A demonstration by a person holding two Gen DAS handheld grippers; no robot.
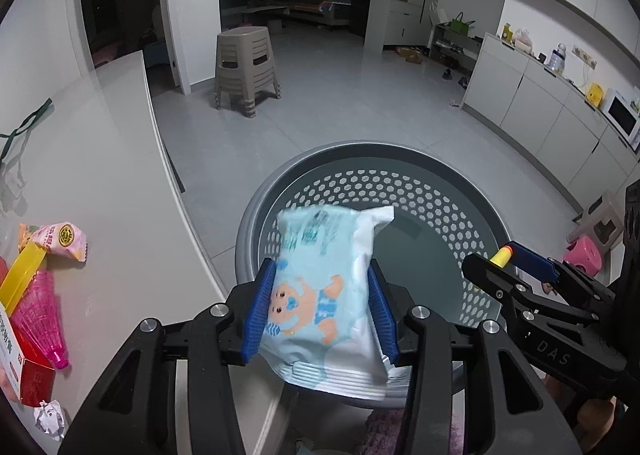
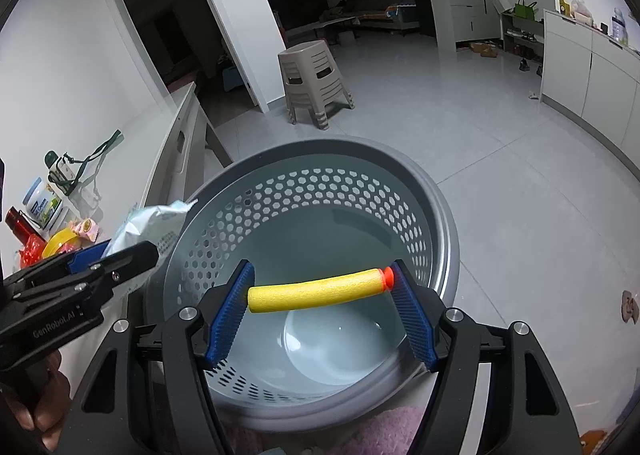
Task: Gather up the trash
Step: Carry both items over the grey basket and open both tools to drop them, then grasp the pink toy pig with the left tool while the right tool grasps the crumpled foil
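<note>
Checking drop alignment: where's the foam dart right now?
Right-wrist view: the foam dart is held crosswise in the right gripper, above the empty grey basket.

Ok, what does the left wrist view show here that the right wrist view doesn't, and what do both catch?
Only the left wrist view: the cartoon baby print on the wipes pack held in the left gripper, a crumpled paper ball and a pink bottle on the table, and a microwave.

Only the right wrist view: the full length of the yellow foam dart spanning the right gripper, the basket's bare bottom, and a white jar.

Both: the grey perforated basket below both grippers, and the stacked stools.
</note>
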